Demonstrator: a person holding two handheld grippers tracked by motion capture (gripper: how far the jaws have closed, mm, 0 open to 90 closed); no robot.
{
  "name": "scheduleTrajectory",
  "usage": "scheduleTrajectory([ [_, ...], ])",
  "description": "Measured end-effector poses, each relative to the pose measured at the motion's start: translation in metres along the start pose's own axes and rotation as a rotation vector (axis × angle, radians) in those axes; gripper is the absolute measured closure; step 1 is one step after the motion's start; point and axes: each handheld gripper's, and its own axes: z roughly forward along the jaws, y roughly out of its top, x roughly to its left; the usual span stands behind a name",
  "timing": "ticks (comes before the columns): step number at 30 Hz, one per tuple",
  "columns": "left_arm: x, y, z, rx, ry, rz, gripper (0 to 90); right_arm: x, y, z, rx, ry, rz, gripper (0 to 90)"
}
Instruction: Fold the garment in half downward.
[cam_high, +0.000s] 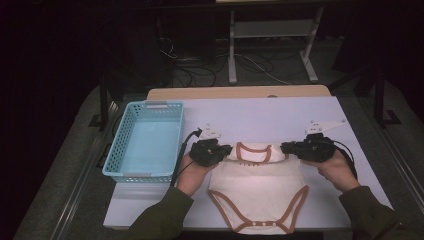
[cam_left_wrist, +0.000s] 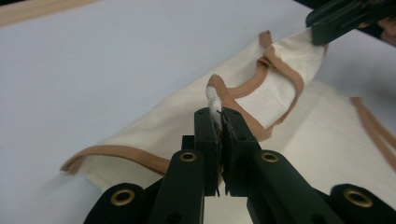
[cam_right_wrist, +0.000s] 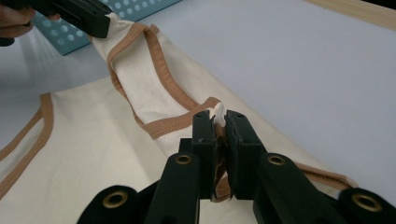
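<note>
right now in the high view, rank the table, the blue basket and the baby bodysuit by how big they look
1. table, clearly the largest
2. blue basket
3. baby bodysuit
The basket and bodysuit look close in size, so the order of those two is unsure.

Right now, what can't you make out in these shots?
- Bodysuit back layer: high view, the folded top hides it.
- Cloth inside left gripper and right gripper: jaws cover the pinch.
- Basket floor: high view, too dim for detail.
- Table underside, floor cables: dark.
</note>
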Motion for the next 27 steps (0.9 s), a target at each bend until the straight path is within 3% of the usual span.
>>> scheduleTrajectory([
  [9, -0.016, -0.020, -0.015, 0.009, -0.054, 0.019, 85.2, 0.020, -0.019, -0.013, 0.022, 0.038, -0.015, 81.9],
  [14, -0.027, -0.032, -0.018, 0.047, -0.079, 0.045, 85.1, 0.029, -0.029, -0.019, 0.027, 0.054, -0.023, 81.9],
  [27, -0.052, -0.053, -0.030, 0.072, -0.145, 0.048, 85.1, 0.053, -0.052, -0.035, 0.051, 0.096, -0.036, 81.9],
])
